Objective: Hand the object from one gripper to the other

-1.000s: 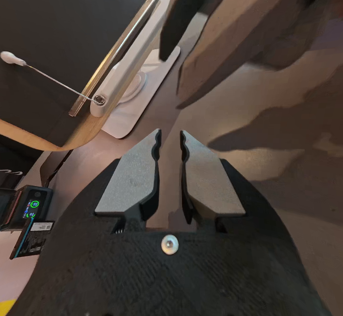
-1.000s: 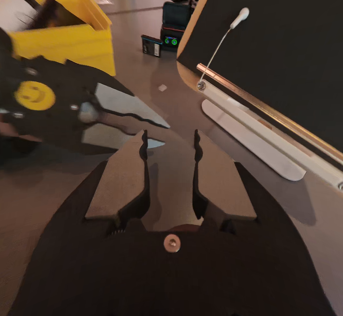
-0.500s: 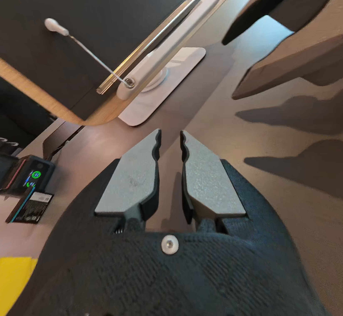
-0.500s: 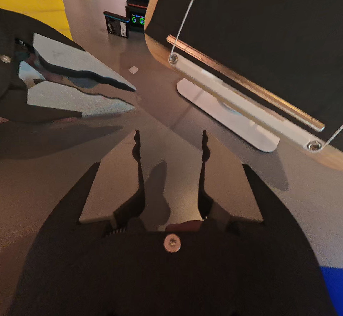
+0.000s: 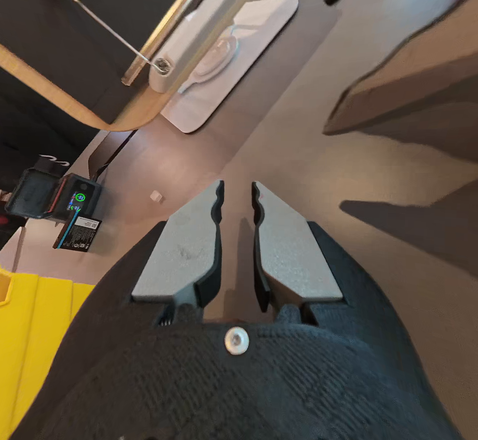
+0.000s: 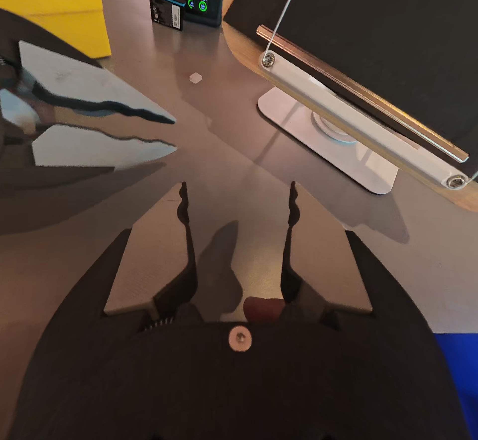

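Note:
My left gripper (image 5: 238, 187) hovers over the brown table with a narrow gap between its jaws and nothing in it. My right gripper (image 6: 238, 187) is wide open and empty, low over the table. The two face each other at an angle: the left gripper (image 6: 176, 134) shows at the left of the right wrist view, and the right gripper (image 5: 326, 65) shows blurred at the upper right of the left wrist view. A small white cube (image 5: 156, 196) lies on the table beyond both grippers; it also shows in the right wrist view (image 6: 195, 77). Neither gripper touches it.
A black board on a white stand (image 6: 328, 138) (image 5: 232, 52) stands close by. A charger with a lit display (image 6: 201, 1) and a flat battery (image 6: 165, 11) stand behind the cube. A yellow bin (image 5: 31, 350) (image 6: 51, 8) is beside the left gripper. About 15 centimeters separates my left fingertips from the small white cube (image 5: 156, 196). Look for it in the right wrist view (image 6: 195, 77) too.
My right gripper's jaws have opened wider. Both grippers have drawn apart and back, so the white cube and the yellow bin have come into the left wrist view.

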